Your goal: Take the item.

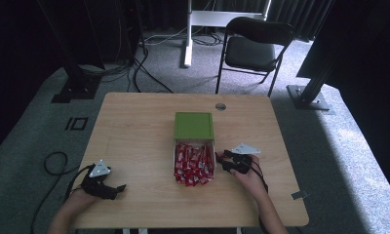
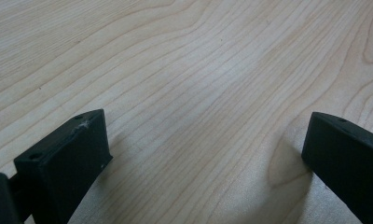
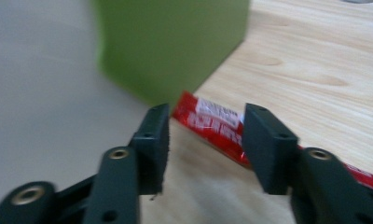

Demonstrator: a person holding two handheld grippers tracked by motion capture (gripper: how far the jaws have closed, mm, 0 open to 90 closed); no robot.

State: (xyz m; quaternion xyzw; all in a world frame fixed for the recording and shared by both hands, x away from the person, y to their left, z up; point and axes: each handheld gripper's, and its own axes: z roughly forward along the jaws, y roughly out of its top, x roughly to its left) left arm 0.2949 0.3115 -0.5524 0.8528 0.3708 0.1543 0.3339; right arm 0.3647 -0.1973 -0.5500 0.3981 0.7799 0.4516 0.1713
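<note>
Right gripper (image 1: 221, 157), jaws part-open and empty, sits beside the box (image 1: 194, 127) spilling red sachets (image 1: 193, 165) mid-table, apparently lined up to pick one, while left gripper (image 1: 119, 187) rests wide apart on bare table (image 1: 134, 122).

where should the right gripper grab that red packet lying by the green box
Grip the red packet across its narrow width near its middle, coming down from above with the right gripper. It lies flat on the table, long and thin, so the open jaws span its short side easily; the green box crowds its far end.
</note>
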